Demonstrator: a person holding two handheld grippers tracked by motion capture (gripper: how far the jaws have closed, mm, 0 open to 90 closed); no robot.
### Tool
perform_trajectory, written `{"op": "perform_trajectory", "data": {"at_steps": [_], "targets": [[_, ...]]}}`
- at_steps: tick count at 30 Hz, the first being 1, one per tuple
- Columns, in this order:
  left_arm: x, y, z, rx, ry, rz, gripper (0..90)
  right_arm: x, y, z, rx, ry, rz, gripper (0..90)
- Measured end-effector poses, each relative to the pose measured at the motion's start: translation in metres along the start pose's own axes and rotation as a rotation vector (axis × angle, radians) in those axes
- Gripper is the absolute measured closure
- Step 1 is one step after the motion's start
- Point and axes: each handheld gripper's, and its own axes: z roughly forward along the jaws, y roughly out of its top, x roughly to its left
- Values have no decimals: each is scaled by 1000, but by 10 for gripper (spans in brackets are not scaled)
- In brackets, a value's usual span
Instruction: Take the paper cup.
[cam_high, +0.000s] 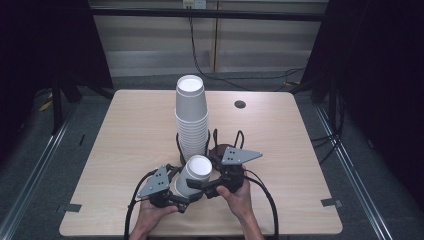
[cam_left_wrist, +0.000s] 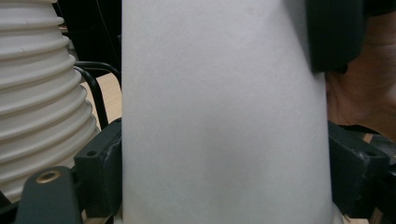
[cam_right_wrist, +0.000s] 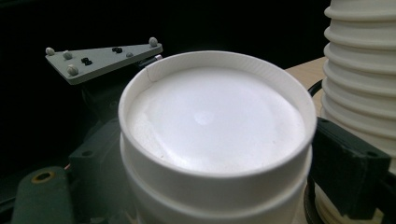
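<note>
High view | smooth white paper cups (cam_high: 194, 172), tapered, nested | left gripper (cam_high: 172, 192), right gripper (cam_high: 212, 186) jaws pinching them.

Pale wooden table (cam_high: 125, 150) on grey floor (cam_high: 30, 165), black curtains (cam_high: 380, 75) either side.

Light wood worktop (cam_high: 115, 150), round cable hole (cam_high: 240, 104) near far right. Black wire rack (cam_high: 216, 145) sits mid-worktop, holding a tall stack of inverted white paper cups (cam_high: 191, 117).
</note>
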Motion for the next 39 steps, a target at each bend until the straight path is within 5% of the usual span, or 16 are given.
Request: {"op": "perform_trajectory", "data": {"at_steps": [14,26,35,39], "targets": [[7,2,-11,31,62,-9,163,-3,4,-14,-26,-10,-5,130],[12,10,-15,109,28,-8,165,-5,2,-29,16,-34,-18,130],[15,21,-8,208,2,7,169,-7,0,-37,72,-53,-30,132],[16,26,-7,280,0,47,169,-7,2,-37,91,-49,-36,131]]}}
